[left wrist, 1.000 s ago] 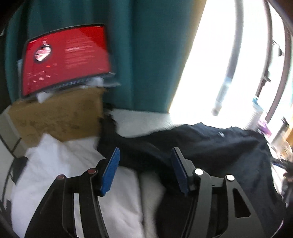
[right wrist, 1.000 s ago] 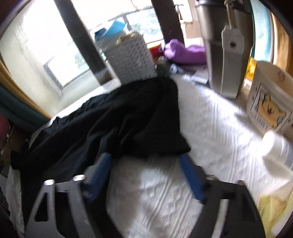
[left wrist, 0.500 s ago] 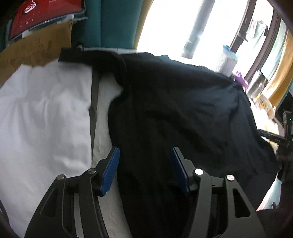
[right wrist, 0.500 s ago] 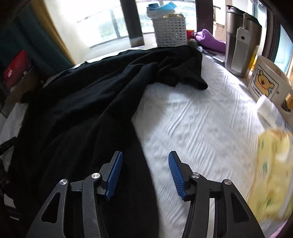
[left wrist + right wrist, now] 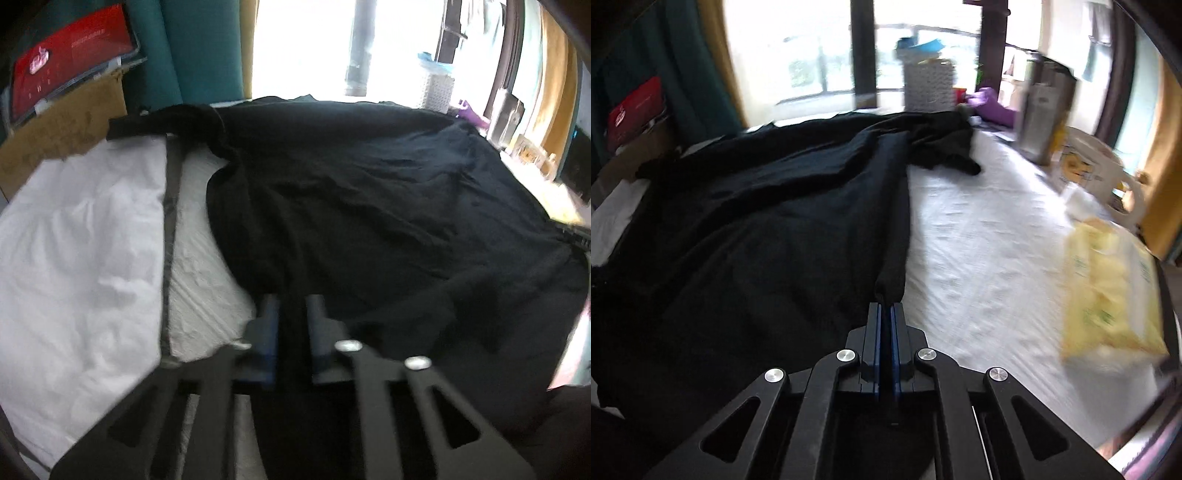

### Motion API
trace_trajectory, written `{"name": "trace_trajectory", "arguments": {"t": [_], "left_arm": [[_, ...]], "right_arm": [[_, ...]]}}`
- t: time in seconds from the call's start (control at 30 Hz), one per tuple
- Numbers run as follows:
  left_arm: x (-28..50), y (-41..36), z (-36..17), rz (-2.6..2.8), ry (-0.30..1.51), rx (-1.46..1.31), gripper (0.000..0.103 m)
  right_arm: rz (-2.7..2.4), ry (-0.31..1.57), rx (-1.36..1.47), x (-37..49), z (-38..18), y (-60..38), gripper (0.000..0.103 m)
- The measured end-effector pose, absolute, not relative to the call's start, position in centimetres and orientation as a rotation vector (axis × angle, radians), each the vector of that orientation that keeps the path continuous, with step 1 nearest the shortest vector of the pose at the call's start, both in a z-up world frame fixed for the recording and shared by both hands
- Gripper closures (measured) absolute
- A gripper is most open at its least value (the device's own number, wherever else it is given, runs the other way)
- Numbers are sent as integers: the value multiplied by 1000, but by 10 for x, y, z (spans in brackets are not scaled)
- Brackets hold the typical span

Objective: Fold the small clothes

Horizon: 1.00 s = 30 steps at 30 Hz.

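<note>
White textured bedsheet (image 5: 990,236) mid-frame; my right gripper (image 5: 885,314) and left gripper (image 5: 291,314) each pinch the black cotton garment (image 5: 369,206) hem. Uneven pulling could slip it.

a: what's the garment like?

b: a black garment (image 5: 369,206), plain dark fabric, spread wide and wrinkled across the white bed cover.

a: flat?

b: mostly. its near right edge (image 5: 892,280) is gathered into a narrow rope-like fold and lifted. at the far right a bunched part (image 5: 945,147) lies crumpled on the cover. at the far left a narrow strip (image 5: 162,122) stretches out sideways.

a: near side?

b: it drapes toward the near edge, creased.
</note>
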<state>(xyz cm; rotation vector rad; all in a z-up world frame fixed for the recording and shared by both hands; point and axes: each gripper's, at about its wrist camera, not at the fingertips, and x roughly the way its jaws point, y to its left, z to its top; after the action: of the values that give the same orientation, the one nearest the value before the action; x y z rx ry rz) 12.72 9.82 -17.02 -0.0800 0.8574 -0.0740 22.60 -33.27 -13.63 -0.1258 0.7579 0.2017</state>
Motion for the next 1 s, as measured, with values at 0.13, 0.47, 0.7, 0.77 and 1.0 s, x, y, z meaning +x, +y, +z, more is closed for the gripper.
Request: {"name": "trace_trajectory", "arguments": {"t": [0.13,0.47,0.7,0.77,1.0], "left_arm": [[122,101,-165,-100,834,-101,99],[110,100,-167,-91,904,-63,99],[95,102,-166,-97,950,-62,99],[95,105,-163,-90,956,-94,99],[124,125,-137,-1,868,-134,80]], "right_arm": [[166,748,-107,205,-130,-351,99],[133,795,-96,197,-147,-356,99],[158,831,-86,206,-143,-356,95],[153,827,-78,206,-139,-357,87],[191,770,-38,219,-117,-353,0]]}}
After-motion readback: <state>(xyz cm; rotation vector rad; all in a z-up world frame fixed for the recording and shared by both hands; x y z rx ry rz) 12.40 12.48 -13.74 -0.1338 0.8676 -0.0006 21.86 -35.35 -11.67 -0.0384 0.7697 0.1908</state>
